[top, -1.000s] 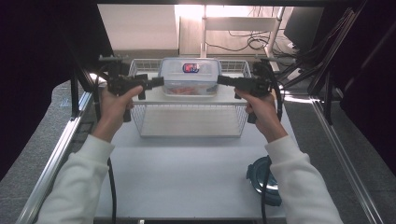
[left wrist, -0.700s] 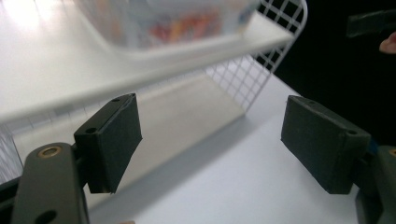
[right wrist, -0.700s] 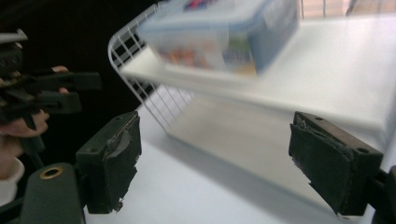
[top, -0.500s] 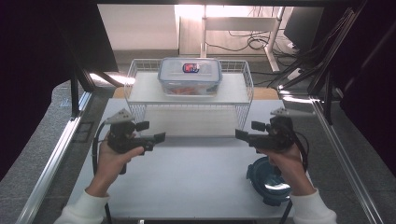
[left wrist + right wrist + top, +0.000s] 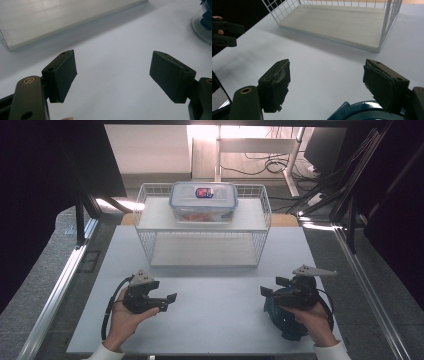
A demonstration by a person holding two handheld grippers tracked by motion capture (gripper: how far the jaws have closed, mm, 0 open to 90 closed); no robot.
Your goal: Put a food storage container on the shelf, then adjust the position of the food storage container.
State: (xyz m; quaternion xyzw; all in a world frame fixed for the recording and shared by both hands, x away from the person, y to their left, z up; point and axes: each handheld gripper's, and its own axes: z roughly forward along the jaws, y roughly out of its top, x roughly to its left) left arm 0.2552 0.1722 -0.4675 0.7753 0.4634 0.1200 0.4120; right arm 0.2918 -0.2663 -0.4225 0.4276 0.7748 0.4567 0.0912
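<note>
A clear lidded container with a red and blue label stands on the top shelf of a white wire rack. My left gripper is low over the white table at the front left, pointing right. Its jaws are open with bare table between them. My right gripper is at the front right, pointing left, above a round blue object. Its jaws have just been closing a little but stand open with nothing between them.
The rack's lower shelf is bare and lies ahead of the right gripper. The blue object's rim shows just under the right jaws. Dark metal frame posts flank the table.
Both hands have drawn back from the container on the top shelf and sunk to the table's front. The container has stayed on the shelf.
</note>
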